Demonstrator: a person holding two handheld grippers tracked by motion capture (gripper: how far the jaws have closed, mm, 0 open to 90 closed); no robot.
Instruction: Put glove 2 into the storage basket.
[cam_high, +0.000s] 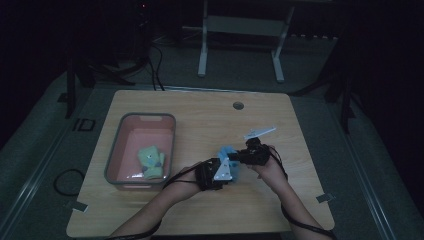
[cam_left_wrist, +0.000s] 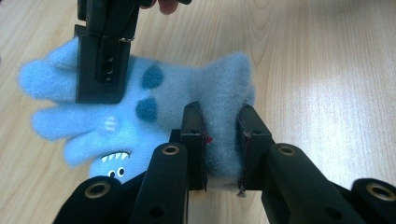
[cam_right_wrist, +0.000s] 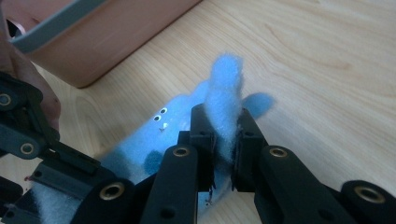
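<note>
While both pairs of jaws pinch the same fluffy blue monster glove (cam_left_wrist: 140, 107), the left gripper (cam_left_wrist: 223, 144) has its pads clamped tight on the cuff end and the right gripper (cam_right_wrist: 225, 140) is closed just as firmly on one of the glove's fingers. In the high view the two grippers meet near the middle of the table, left gripper (cam_high: 216, 175) and right gripper (cam_high: 239, 156) just beside each other, with the glove (cam_high: 228, 154) stretched between them and lifted slightly clear of the wood. Around them lies a pale wooden tabletop (cam_high: 210, 115) with a round cable hole (cam_high: 238, 105) near its far edge. To the left stands a pink bin with a grey rim (cam_high: 141, 150), holding a green glove (cam_high: 151, 161); nothing lies between it and the grippers. Beyond the table the room is dim: grey floor, a white table frame (cam_high: 240, 45), and black cables (cam_high: 150, 70) trailing on the floor.
</note>
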